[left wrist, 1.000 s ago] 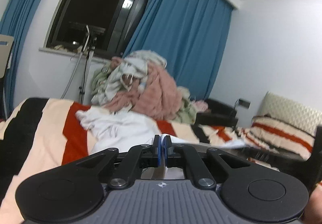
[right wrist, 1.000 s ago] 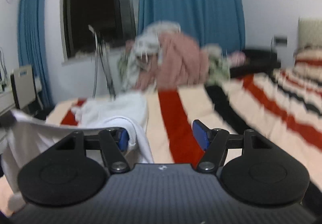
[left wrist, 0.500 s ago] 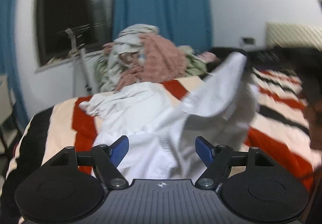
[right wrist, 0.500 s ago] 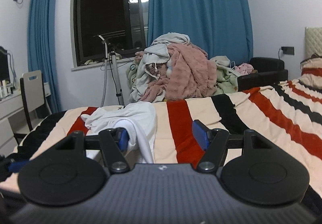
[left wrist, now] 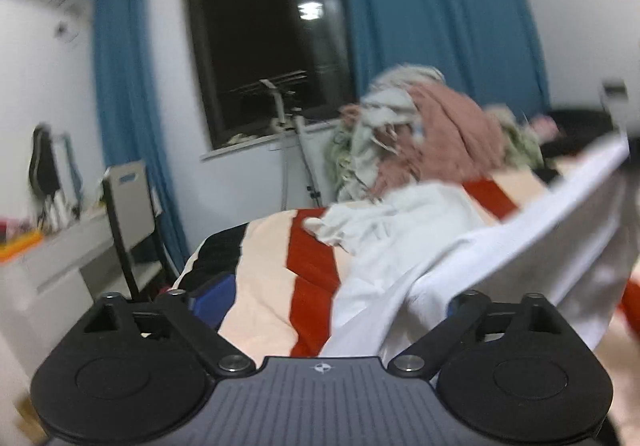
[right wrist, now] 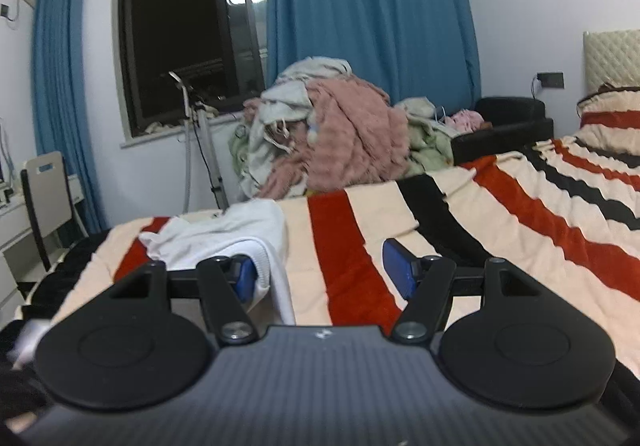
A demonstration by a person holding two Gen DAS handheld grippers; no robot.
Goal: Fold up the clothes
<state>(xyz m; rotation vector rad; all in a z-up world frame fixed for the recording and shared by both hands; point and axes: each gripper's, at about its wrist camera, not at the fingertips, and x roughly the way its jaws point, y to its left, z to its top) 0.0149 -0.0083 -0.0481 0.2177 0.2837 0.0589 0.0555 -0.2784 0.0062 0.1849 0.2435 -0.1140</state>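
Observation:
A white garment (left wrist: 472, 258) lies crumpled on the striped bedspread (left wrist: 264, 278). One part of it rises in a taut sheet toward the right edge of the left wrist view; what holds it up there is blurred. My left gripper (left wrist: 332, 302) is open, and the cloth drapes over its right finger and hides that pad. In the right wrist view the same white garment (right wrist: 224, 230) lies ahead on the left. A ribbed edge of it hangs over the left finger of my right gripper (right wrist: 320, 274), which is open and clamps nothing.
A tall pile of pink, white and green clothes (right wrist: 320, 141) sits at the far end of the bed (right wrist: 520, 213) under the dark window. A chair (left wrist: 128, 205) and a desk (left wrist: 48, 258) stand left of the bed. A black seat (right wrist: 508, 121) is at the back right.
My left gripper was shut a second ago and now stands open; its view has swung left. The white cloth now stretches up on its right. My right gripper stayed open and hardly moved.

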